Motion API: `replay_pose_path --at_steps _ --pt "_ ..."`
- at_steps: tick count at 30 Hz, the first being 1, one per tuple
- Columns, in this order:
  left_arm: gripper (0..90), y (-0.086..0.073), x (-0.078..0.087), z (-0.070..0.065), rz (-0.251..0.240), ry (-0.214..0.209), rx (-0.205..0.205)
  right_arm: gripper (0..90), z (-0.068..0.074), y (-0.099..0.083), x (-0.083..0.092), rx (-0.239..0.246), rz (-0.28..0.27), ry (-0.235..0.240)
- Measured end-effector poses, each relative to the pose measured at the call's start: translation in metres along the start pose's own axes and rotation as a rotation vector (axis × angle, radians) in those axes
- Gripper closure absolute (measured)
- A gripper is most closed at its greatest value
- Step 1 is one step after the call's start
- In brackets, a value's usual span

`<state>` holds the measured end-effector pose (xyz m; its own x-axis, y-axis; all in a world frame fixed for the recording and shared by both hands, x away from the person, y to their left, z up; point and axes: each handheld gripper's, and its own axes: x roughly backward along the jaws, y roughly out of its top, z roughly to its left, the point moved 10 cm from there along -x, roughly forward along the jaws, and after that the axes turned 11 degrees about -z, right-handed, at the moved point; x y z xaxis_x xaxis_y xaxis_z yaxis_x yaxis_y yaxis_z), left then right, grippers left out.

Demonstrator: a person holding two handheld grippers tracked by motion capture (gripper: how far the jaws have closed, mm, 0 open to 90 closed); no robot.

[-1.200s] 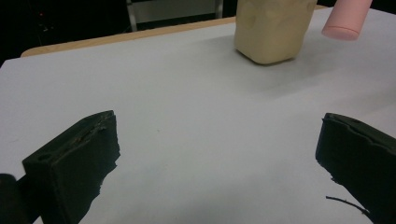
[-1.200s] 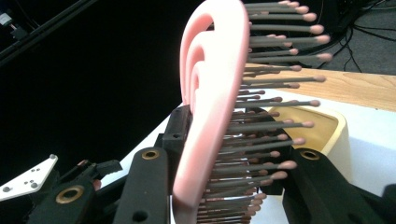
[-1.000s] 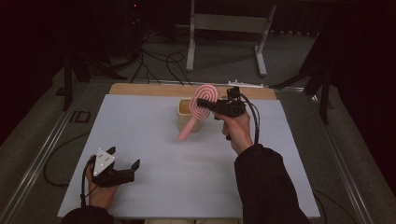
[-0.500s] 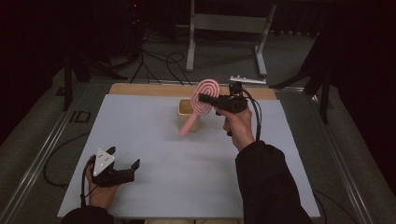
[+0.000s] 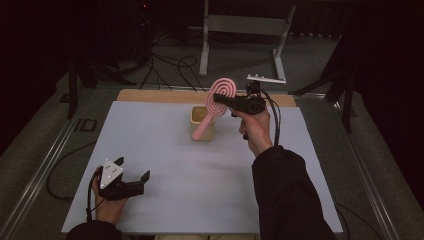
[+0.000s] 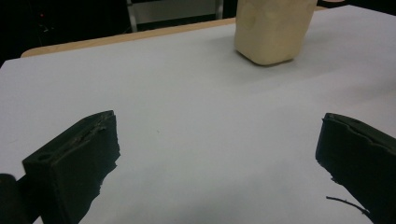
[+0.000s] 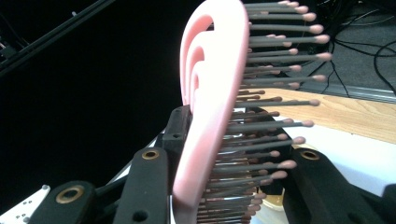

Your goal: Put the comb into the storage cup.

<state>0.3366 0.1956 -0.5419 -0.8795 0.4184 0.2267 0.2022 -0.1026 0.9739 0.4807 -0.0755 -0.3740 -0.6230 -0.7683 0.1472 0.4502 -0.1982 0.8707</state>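
Note:
A pink hairbrush [image 5: 223,93] with a spiral head hangs tilted in the air, my right gripper [image 5: 218,99] shut on its head. Its handle slants down to the left and crosses in front of a cream cup [image 5: 198,114] on the white table [image 5: 210,175]. In the right gripper view the brush [image 7: 212,93] stands between the jaws of the right gripper [image 7: 231,179], grey bristles pointing right. My left gripper [image 5: 144,182] rests low at the table's near left, open and holding nothing. In the left gripper view it [image 6: 219,140] faces the cup [image 6: 273,30] across bare table.
A wooden strip [image 5: 150,95] runs along the table's far edge. Beyond it, a grey metal stand [image 5: 245,30] and cables lie on the dark floor. Metal rails [image 5: 45,165] border the table on both sides.
The right gripper has lifted the hairbrush slightly up and to the right. The left gripper has stayed in place.

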Motion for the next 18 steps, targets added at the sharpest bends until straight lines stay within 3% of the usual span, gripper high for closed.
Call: replay_pose_path --at_steps 18 --pt "0.1 -0.001 0.0 -0.001 0.006 -0.001 -0.002 63.6 -0.004 0.013 -0.003 -0.046 -0.034 -0.002"
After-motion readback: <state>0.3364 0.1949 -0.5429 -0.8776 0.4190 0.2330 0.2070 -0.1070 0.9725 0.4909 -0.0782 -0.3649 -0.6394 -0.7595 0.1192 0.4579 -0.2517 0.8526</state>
